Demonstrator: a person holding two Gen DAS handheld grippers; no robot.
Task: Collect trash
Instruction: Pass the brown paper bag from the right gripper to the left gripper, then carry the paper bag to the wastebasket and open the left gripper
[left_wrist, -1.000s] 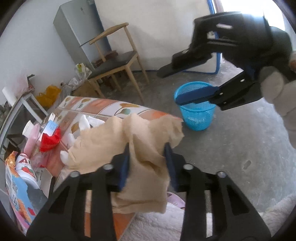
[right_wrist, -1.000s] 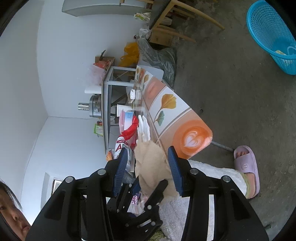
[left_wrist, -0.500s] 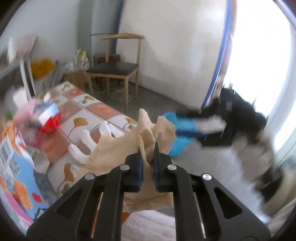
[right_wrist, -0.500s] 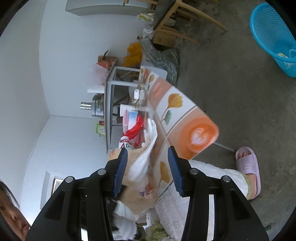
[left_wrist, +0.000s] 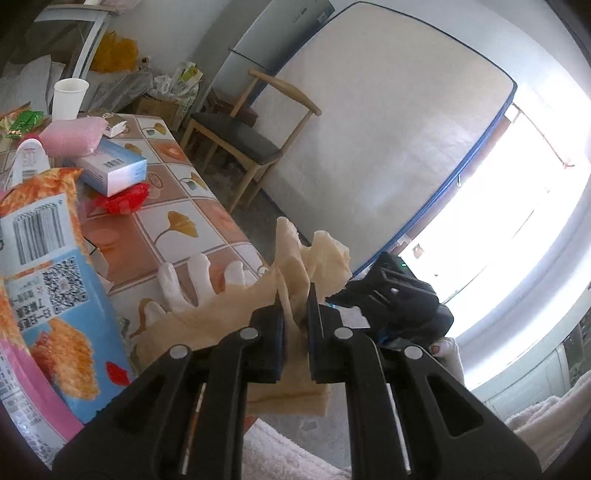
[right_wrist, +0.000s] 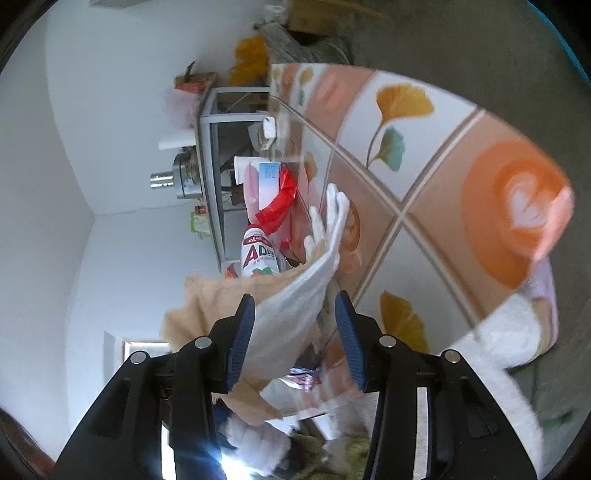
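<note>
The left tongs (left_wrist: 295, 314) are clamped tight on a crumpled beige paper (left_wrist: 314, 258), pads pinching a fold near its top edge; the sheet hangs off them above the near edge of the surface (left_wrist: 192, 206). A white glove (left_wrist: 184, 280) pokes its fingers out from behind the paper, over the tiles. The right tongs (right_wrist: 295, 332) stand about half open, gripping nothing; the glove's cuff and the paper lie in the gap between the blue pads, but the pads don't press on them. Further back on the surface sit a red wrapper (left_wrist: 122, 197), a blue-and-white box (left_wrist: 110, 171), a pink pouch (left_wrist: 74, 134) and a paper cup (left_wrist: 68, 98). A snack bag (left_wrist: 44, 288) fills the left view's near side. A chair (left_wrist: 251, 136) stands by the wall.
</note>
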